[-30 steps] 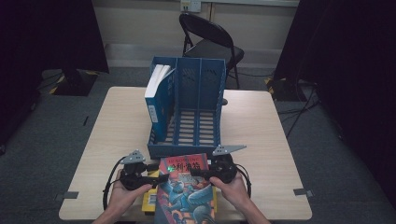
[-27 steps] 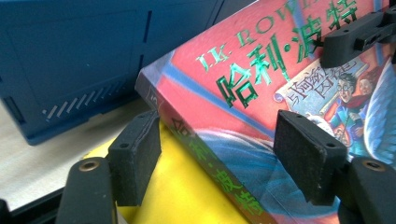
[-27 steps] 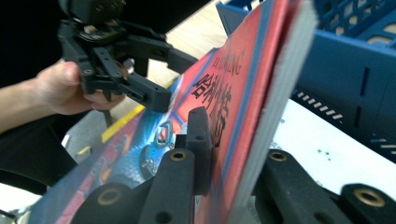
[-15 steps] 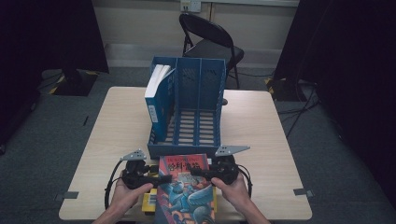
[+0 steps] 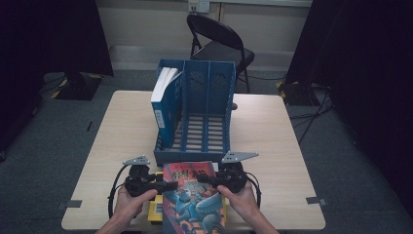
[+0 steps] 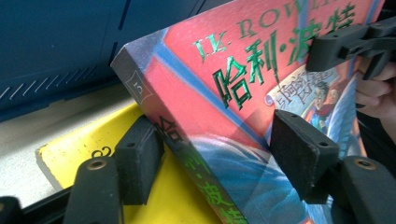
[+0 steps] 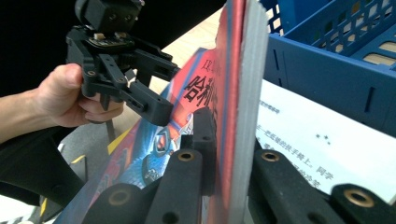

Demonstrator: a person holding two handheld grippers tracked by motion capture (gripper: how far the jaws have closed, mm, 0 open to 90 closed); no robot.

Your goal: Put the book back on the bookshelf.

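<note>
Red-covered paperback book (image 5: 195,197) lies atop a yellow book (image 6: 88,154) at the surface's (image 5: 272,131) near edge before the blue file rack (image 5: 197,114), right claw (image 5: 207,181) clamped on its edge, left claw (image 5: 168,185) just closing, pads straddling the spine.

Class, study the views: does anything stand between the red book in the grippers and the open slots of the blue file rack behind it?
Nothing visible blocks it. The red book sits just in front of the blue file rack. The rack's middle and right slots are open; a blue book fills the left one.
</note>
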